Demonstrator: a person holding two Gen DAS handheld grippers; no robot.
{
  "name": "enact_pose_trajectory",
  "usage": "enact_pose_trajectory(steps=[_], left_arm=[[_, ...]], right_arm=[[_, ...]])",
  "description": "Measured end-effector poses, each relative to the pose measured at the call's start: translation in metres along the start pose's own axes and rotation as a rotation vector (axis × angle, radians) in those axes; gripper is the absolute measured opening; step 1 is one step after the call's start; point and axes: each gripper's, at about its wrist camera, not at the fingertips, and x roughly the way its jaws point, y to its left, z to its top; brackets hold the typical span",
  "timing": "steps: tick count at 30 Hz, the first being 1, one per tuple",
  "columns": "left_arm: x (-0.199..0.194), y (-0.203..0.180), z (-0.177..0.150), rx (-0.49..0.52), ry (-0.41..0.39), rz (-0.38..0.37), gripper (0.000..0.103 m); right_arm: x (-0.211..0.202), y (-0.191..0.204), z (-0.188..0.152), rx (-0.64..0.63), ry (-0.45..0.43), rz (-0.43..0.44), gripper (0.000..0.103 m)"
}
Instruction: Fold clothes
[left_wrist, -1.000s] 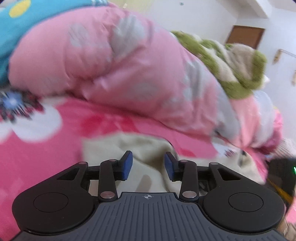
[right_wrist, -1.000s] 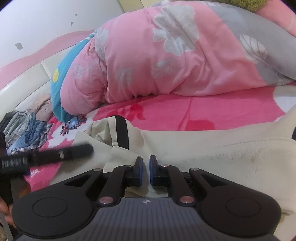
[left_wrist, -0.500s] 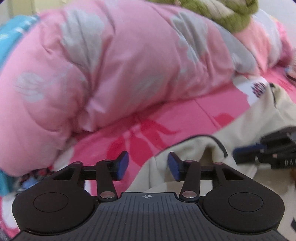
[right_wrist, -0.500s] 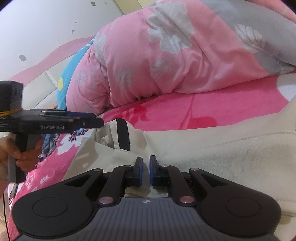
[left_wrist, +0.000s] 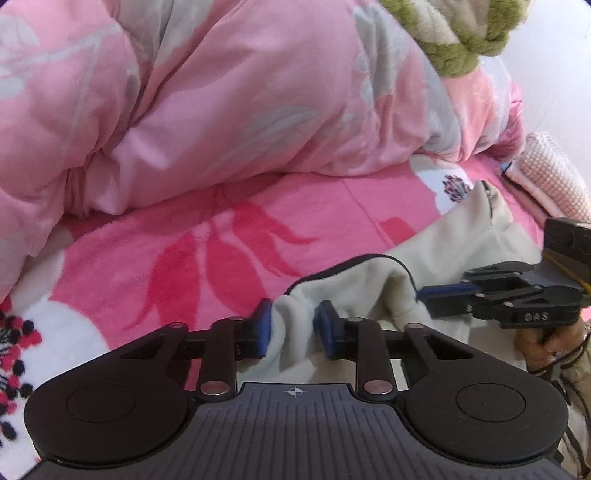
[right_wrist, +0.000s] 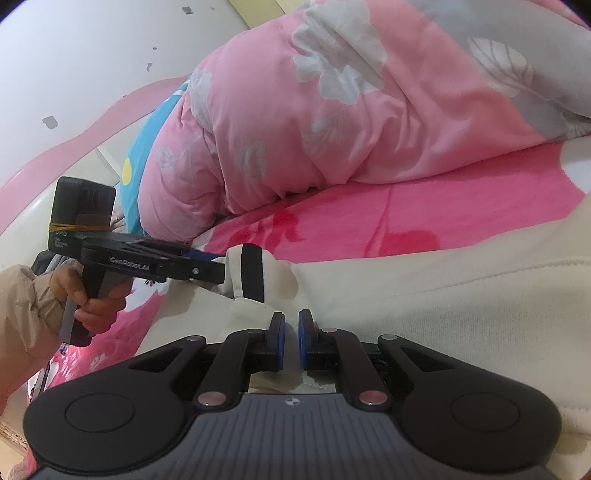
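Garment: cream garment (right_wrist: 424, 295) sprawls across the pink blanket (left_wrist: 229, 251); far end cut off.
Left gripper (left_wrist: 291, 332): fingers parted, fabric bunched between, unclamped.
Right gripper (right_wrist: 291, 341): pads nearly together on cream cloth; pinch point hidden.
Backdrop: pink quilt (left_wrist: 240, 92) heaped behind.

— Where do the two cameras sit?

— One rides low behind each claw, close over the bed (left_wrist: 229, 236), facing the pink quilt (left_wrist: 229, 96).

— Do they overlap?

— Yes. Both catch the quilt and the cream garment (right_wrist: 424, 295); the left view shows the right claw (left_wrist: 428, 295) at its right edge, the right view the left claw (right_wrist: 218, 264).
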Motion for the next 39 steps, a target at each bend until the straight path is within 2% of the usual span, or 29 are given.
enact_pose_trajectory(steps=[1,4,9,11,14,18,21,24,25,30,33,39], left_arm=[[-0.002,-0.002,-0.002,-0.001,-0.013,0.018,0.014],[-0.01,-0.016,-0.007,0.011,-0.075,0.113,0.009],[-0.026,-0.069,-0.024,0.159,-0.222,0.362,0.007],[-0.025,-0.079,-0.032,0.21,-0.272,0.457,0.007],[-0.012,-0.073,-0.045,0.237,-0.277,0.546,0.008],[-0.019,-0.045,-0.049,0.118,-0.3,0.453,0.011],[-0.024,-0.024,-0.052,0.028,-0.317,0.38,0.018],[-0.035,0.002,-0.05,-0.124,-0.308,0.266,0.023],[-0.036,0.006,-0.051,-0.149,-0.302,0.25,0.023],[-0.039,0.017,-0.056,-0.194,-0.279,0.202,0.026],[-0.044,0.017,-0.059,-0.171,-0.254,0.225,0.034],[-0.058,0.01,-0.055,-0.127,-0.261,0.275,0.033]], right_arm=[[0.0,0.0,0.0,0.0,0.0,0.0,0.007],[0.0,-0.001,0.0,0.002,-0.001,0.002,0.007],[0.0,-0.001,0.0,0.004,-0.001,0.003,0.007],[-0.001,-0.001,0.0,0.003,-0.002,0.003,0.007],[-0.001,-0.001,0.0,0.003,-0.002,0.004,0.007],[-0.002,0.0,0.0,0.003,-0.002,0.005,0.007],[-0.002,-0.001,-0.001,0.004,-0.003,0.006,0.007],[-0.002,-0.001,-0.001,0.006,-0.003,0.007,0.007],[-0.002,-0.001,-0.001,0.007,-0.003,0.008,0.007],[-0.003,-0.001,-0.001,0.009,-0.004,0.009,0.007],[-0.003,-0.001,-0.001,0.011,-0.004,0.01,0.007],[-0.002,-0.001,-0.001,0.013,-0.003,0.013,0.007]])
